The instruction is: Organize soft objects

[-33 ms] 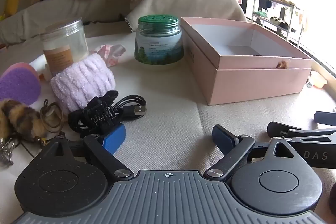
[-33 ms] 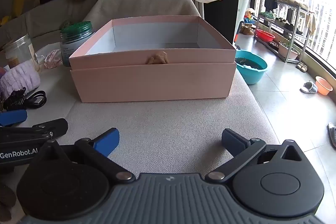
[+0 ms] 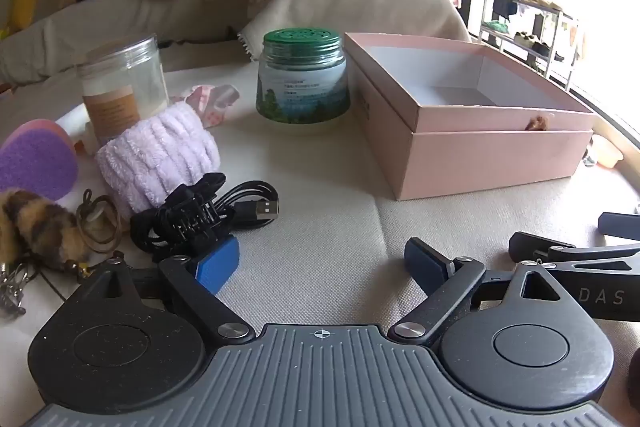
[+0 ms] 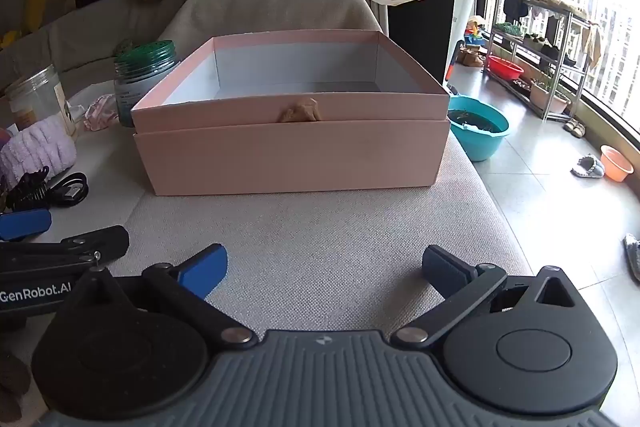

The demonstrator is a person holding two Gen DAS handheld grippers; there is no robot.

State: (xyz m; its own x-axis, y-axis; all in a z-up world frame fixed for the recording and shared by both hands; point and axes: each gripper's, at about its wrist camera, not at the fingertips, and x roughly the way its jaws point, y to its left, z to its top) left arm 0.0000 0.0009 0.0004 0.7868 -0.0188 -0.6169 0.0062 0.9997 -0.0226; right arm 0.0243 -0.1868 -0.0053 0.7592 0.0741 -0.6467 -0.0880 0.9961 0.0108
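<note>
Left gripper [image 3: 320, 259] nearest, fingers spread wide, nothing between them; low over the cushion [image 3: 320, 219]. Right gripper [image 4: 324, 267] likewise spread and empty, aimed at the box [image 4: 292, 155] at 12 o'clock.

Just past the left finger, at 10 o'clock: black clip [image 3: 192, 215] atop a coiled cable [image 3: 248, 203], hard items, likely not for sorting. Touching them from behind, the lilac headband [image 3: 158, 155]: plush, ribbed, very light by the look, sure to squash under pressure. Best taken across the bulging middle of the roll, pinching deep enough that the pile does not slip out; no fragility worry. Clip resting against its near edge, so could drag along.

Farther at 9 o'clock, furry tail [image 3: 36, 227] on a keyring: soft, limp, likely to dangle; better gripped mid-body than by the metal. Behind it, purple sponge [image 3: 36, 163], springy, light, partly cut off by the frame.

Beyond: clear jar [image 3: 124, 87], green-lidded jar [image 3: 302, 79], crumpled pink cloth [image 3: 212, 99] between them.

At 1 o'clock, box open, interior apparently bare.
</note>
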